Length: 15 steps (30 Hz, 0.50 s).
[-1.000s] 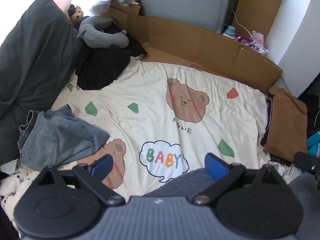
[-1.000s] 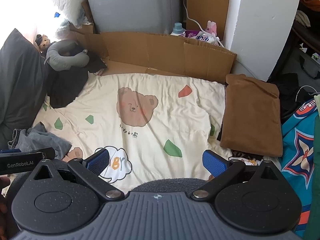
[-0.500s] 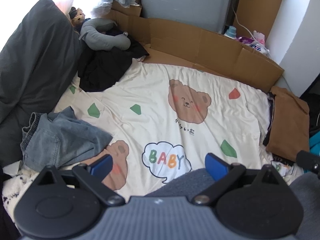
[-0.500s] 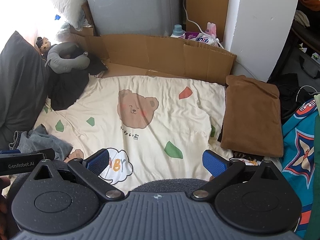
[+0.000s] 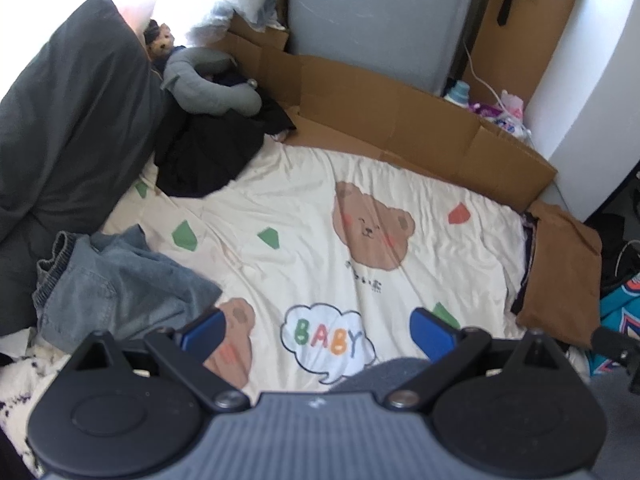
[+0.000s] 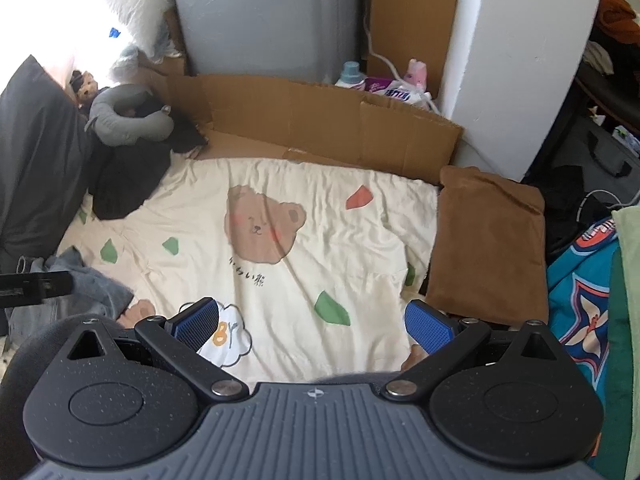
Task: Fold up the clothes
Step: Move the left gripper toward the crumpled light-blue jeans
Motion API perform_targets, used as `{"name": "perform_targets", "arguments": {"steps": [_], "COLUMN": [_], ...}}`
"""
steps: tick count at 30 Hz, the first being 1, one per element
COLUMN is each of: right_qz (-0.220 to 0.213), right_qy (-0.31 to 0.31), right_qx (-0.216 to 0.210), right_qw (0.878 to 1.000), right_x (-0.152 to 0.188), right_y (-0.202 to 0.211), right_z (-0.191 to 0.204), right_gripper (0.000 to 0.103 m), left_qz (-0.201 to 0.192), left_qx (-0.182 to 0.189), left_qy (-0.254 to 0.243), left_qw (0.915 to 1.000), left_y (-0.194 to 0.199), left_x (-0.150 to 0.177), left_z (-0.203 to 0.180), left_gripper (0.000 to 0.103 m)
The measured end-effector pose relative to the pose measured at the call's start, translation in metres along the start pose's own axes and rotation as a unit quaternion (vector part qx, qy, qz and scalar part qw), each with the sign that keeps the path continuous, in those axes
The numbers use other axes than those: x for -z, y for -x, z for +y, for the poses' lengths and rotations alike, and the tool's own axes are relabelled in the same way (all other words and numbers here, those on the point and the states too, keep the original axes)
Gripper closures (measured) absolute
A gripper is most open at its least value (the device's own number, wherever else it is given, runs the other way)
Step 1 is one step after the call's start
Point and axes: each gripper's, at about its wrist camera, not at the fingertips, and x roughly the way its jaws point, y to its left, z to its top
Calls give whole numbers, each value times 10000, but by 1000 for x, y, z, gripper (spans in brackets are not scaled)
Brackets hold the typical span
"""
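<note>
Crumpled blue jeans (image 5: 116, 284) lie at the left edge of the cream bear-print sheet (image 5: 304, 216), just beyond my left gripper's left finger. A black garment (image 5: 208, 156) is heaped at the far left corner. A folded brown garment (image 6: 488, 244) rests on the sheet's right edge. My left gripper (image 5: 318, 332) hangs open above the "BABY" print, holding nothing. My right gripper (image 6: 314, 322) is open too, over the near middle of the sheet (image 6: 304, 216). The jeans (image 6: 84, 284) show at the left in the right wrist view, partly behind the other gripper's black body.
A dark grey pillow (image 5: 60, 128) and a grey neck pillow (image 5: 208, 88) sit at the left. Cardboard sheets (image 5: 400, 120) line the far edge before a grey panel. A white pillar (image 6: 516, 60) stands at the right, with teal patterned cloth (image 6: 584, 300) beside the brown garment.
Both views have shifted slightly; the left gripper's view has slid left and down, so the jeans appear further right. Both grippers stay open. No cloth has moved.
</note>
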Motion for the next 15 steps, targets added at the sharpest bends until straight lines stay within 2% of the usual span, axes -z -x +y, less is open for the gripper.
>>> {"name": "perform_targets", "arguments": {"steps": [9,15], "right_qz": [-105,-157], "right_qy": [-211,-298], "right_qx": [74,16], "right_qw": [9997,9994], "right_x": [-1,-2], "right_y": [3,6], "right_z": [-9,-10], "right_gripper": [1,1], "left_qz": [-208,-304], "left_qx": [117,-41], "left_qy": [175,353], "left_qw": [9996,9989], "left_y": [5,4], "left_x": [-14,-25], "left_z": [44,74], "left_gripper": [3,3]}}
